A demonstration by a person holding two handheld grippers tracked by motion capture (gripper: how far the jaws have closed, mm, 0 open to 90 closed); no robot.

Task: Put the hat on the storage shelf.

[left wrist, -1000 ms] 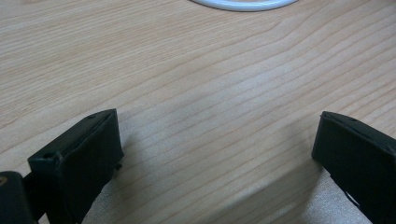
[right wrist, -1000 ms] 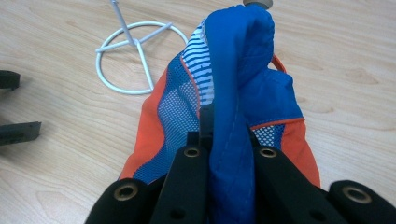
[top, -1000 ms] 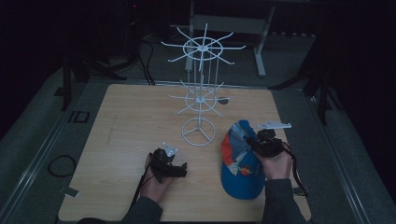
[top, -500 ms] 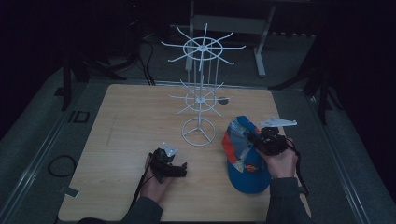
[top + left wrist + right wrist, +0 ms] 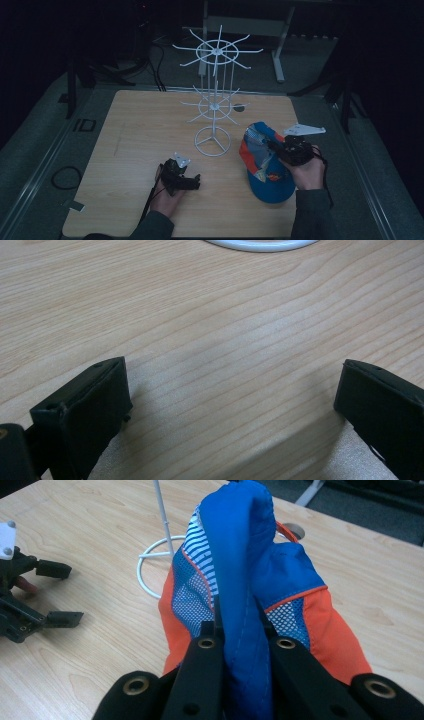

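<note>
Dark room around a pale wooden surface (image 5: 140,150), white wire rack (image 5: 214,107) mid-surface beside the blue-orange cap (image 5: 262,162) — right gripper (image 5: 239,622) jaws pinching its fold, left gripper (image 5: 192,181) jaws wide, resting nearby.

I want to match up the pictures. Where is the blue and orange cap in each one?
High view: the cap sits at lower right, clamped in the right gripper.
Right gripper view: the cap is in the middle, pinched between the black jaws.
Left gripper view: not in it; bare table.
Shared landmark: the white rack's ring base.
</note>
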